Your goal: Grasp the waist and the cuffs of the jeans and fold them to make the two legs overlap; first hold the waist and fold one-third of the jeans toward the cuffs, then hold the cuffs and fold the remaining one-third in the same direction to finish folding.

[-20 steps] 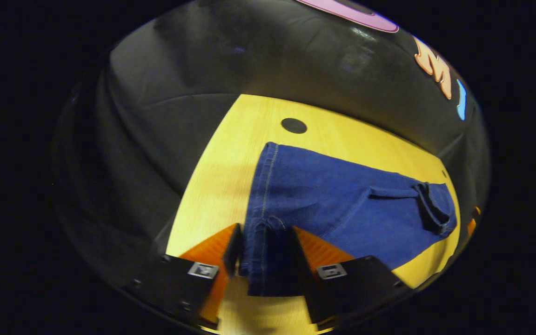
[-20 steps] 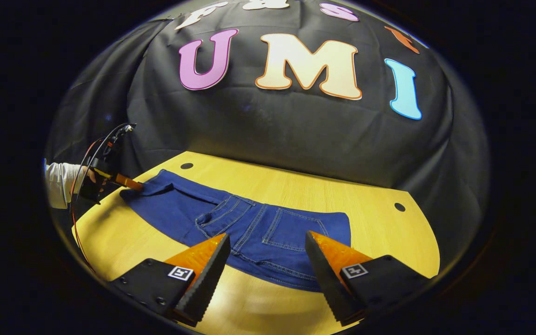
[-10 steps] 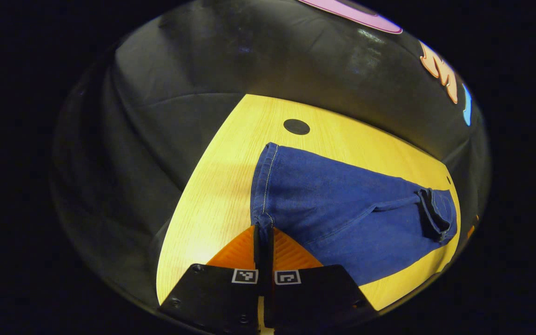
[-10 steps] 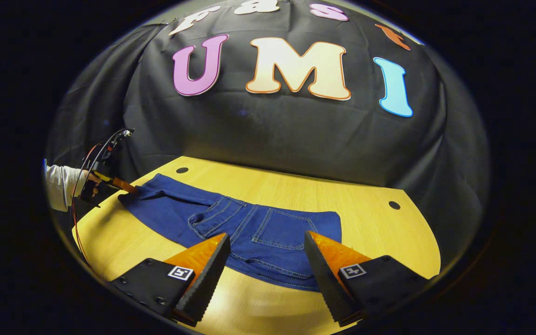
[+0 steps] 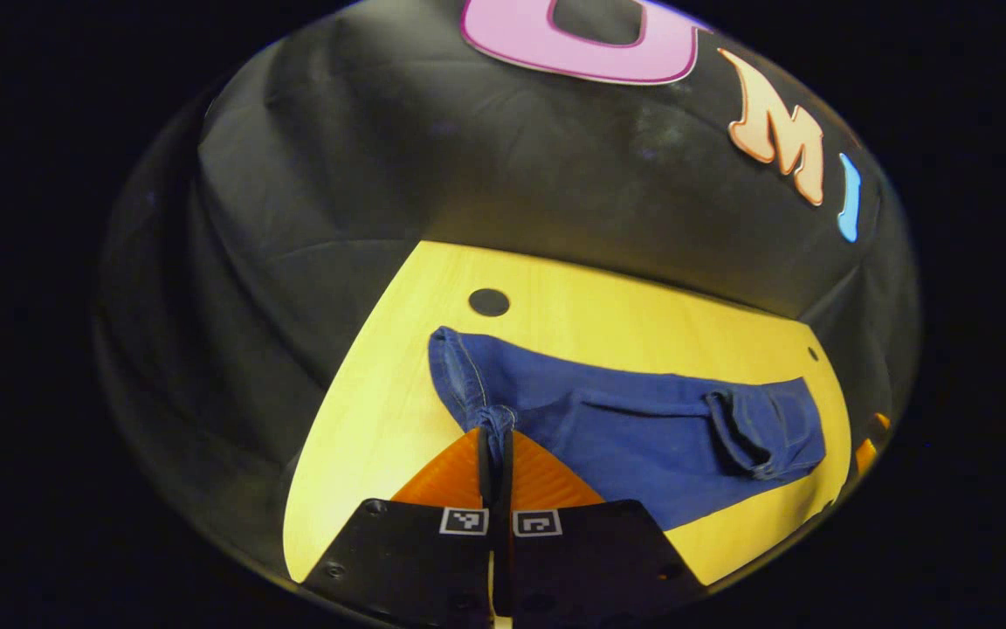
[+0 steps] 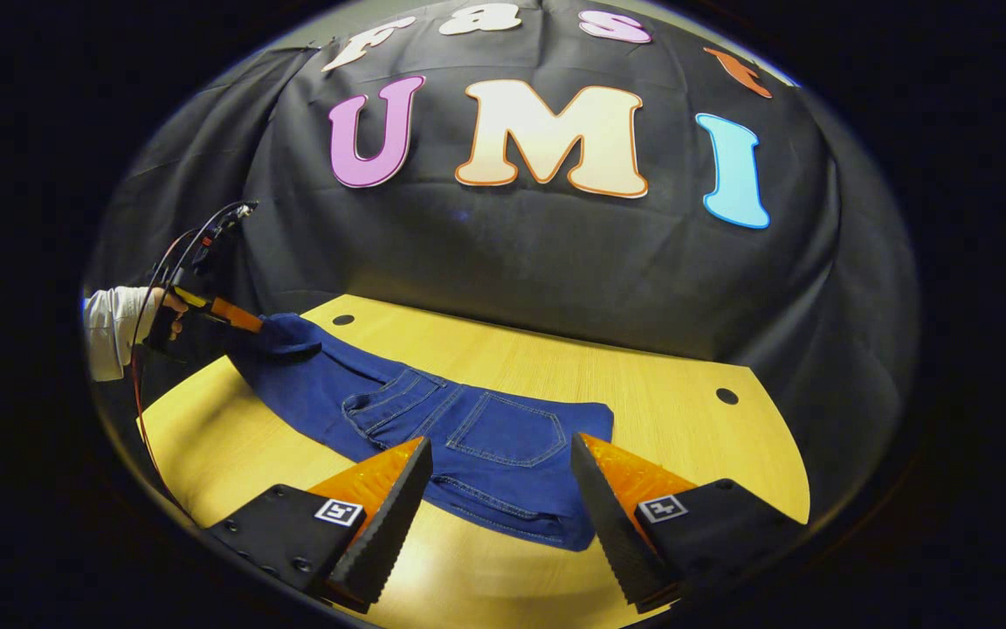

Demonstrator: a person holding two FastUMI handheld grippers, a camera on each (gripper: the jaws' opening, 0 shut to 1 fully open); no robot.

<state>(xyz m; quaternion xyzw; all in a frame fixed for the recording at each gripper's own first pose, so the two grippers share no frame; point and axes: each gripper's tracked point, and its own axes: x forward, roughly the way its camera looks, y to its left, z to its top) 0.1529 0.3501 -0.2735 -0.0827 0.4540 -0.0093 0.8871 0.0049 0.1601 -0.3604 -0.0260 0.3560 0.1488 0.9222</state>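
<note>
Jeans (image 6: 433,419): we see them spread flat along the desk (image 6: 660,411), back pockets up, waist at the near right, legs running off to the far left.

Cuff (image 5: 468,384): in the left gripper view one cuff end is raised off the desk and bunched where it enters the claw.

Left claw (image 5: 496,441): its fingers are pressed together with denim pinched between them. In the right gripper view we see it far off at the cuff end, held by a hand (image 6: 167,314).

Right claw (image 6: 499,489): spread wide, hovering just above the waist edge; we see nothing between its fingers.

Step in hand: we judge that the first fold is starting, the one that lays one leg over the other, with the cuff end gripped and the waist end not yet taken.

How to do it well: we would lower the right claw until its fingers straddle the near waist edge, then press them together on one layer's side only. We would lift both ends level and keep the denim lightly taut between the claws.

Risk: if one end rises ahead of the other, we expect the leg to twist and the seams to land out of line.
</note>
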